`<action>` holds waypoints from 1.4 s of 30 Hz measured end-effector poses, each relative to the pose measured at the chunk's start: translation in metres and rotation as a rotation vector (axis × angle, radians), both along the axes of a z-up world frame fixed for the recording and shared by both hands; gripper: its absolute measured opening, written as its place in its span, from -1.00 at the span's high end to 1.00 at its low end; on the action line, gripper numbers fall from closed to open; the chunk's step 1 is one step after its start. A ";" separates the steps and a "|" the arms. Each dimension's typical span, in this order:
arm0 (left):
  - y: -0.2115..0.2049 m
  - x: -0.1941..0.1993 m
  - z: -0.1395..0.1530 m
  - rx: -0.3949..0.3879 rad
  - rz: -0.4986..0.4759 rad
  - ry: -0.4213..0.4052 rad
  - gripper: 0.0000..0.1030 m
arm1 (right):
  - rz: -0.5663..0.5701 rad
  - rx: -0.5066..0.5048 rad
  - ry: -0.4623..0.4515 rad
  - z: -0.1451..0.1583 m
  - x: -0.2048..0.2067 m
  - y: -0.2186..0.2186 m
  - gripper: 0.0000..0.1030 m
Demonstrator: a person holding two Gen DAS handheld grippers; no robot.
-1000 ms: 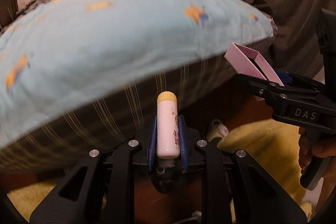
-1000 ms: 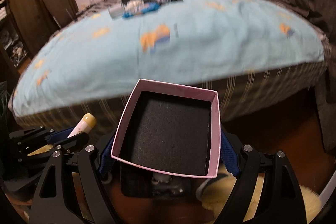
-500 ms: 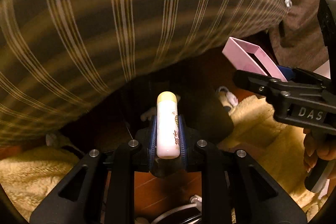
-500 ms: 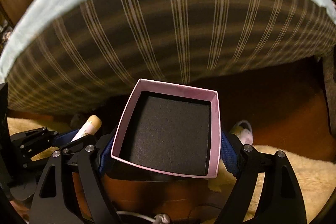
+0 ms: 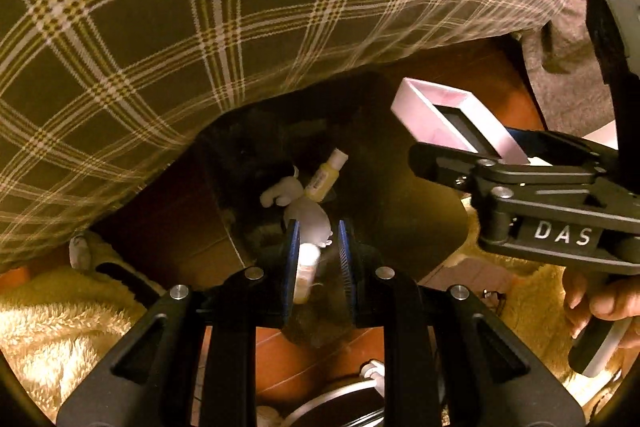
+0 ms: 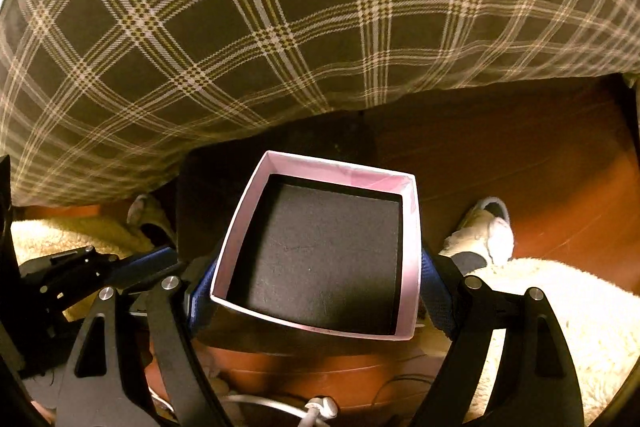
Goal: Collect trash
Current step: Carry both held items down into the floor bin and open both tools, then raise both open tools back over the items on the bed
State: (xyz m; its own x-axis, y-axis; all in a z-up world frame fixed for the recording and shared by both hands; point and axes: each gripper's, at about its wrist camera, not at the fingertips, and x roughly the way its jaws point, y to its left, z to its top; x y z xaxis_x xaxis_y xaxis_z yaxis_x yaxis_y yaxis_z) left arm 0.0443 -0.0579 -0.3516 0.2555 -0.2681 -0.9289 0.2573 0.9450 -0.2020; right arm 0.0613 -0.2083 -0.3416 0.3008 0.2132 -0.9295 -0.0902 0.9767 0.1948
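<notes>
Gaping apart over a dark bin, the left claw (image 5: 318, 247) has a pale tube (image 5: 306, 273) loose in its gap: the tube leans by the left-hand pad and the right-hand pad stands clear of it, though whether the tube touches that left pad I cannot tell. Just beyond the tips, inside the dark bin (image 5: 372, 163), lie a small yellow bottle (image 5: 325, 175) with a white cap and some crumpled white scraps (image 5: 298, 203).

Only the left wrist view looks down into the bin and shows these pieces; it also catches the right claw (image 5: 516, 157) from the side, off to the right and a little ahead, with the pink box (image 5: 452, 119) sticking out of it and the person's hand (image 5: 600, 303) on the handle.

From the right wrist view, the right claw (image 6: 320, 287) is clamped on the pink box (image 6: 324, 247) by both side walls, its black-lined open face turned toward the camera. The box hides the bin's contents here, with just the bin's dark rim (image 6: 208, 187) showing ahead and to the left. This view alone shows a white slipper (image 6: 486, 231) on the wooden floor (image 6: 540, 163) to the right, beside a fluffy cream rug (image 6: 560, 315). Plaid bedding (image 6: 280, 19) hangs above and ahead of both claws.
</notes>
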 end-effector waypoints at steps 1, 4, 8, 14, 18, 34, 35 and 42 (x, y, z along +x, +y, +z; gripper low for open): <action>-0.002 0.003 -0.002 0.001 -0.001 0.005 0.64 | -0.004 0.003 0.005 -0.002 0.001 0.000 -0.64; -0.004 0.002 -0.003 0.001 0.006 0.015 0.63 | -0.014 0.012 0.013 -0.002 0.003 -0.006 -0.71; 0.001 0.002 0.000 0.021 0.023 0.005 0.19 | -0.030 0.017 0.000 0.006 0.007 -0.016 -0.82; 0.006 0.001 0.026 0.039 0.038 -0.042 -0.33 | -0.009 -0.002 -0.045 0.030 0.006 -0.017 -0.82; 0.005 -0.004 0.069 0.067 0.020 -0.137 -0.63 | -0.004 -0.014 -0.145 0.073 0.002 -0.020 -0.82; 0.042 0.046 0.223 0.091 0.123 -0.420 -0.81 | -0.050 -0.005 -0.458 0.226 0.046 -0.036 -0.83; 0.044 0.051 0.228 0.092 0.130 -0.425 -0.81 | -0.045 0.002 -0.463 0.229 0.053 -0.034 -0.83; 0.065 0.106 0.234 0.108 0.158 -0.436 -0.81 | -0.009 0.060 -0.449 0.237 0.112 -0.009 -0.81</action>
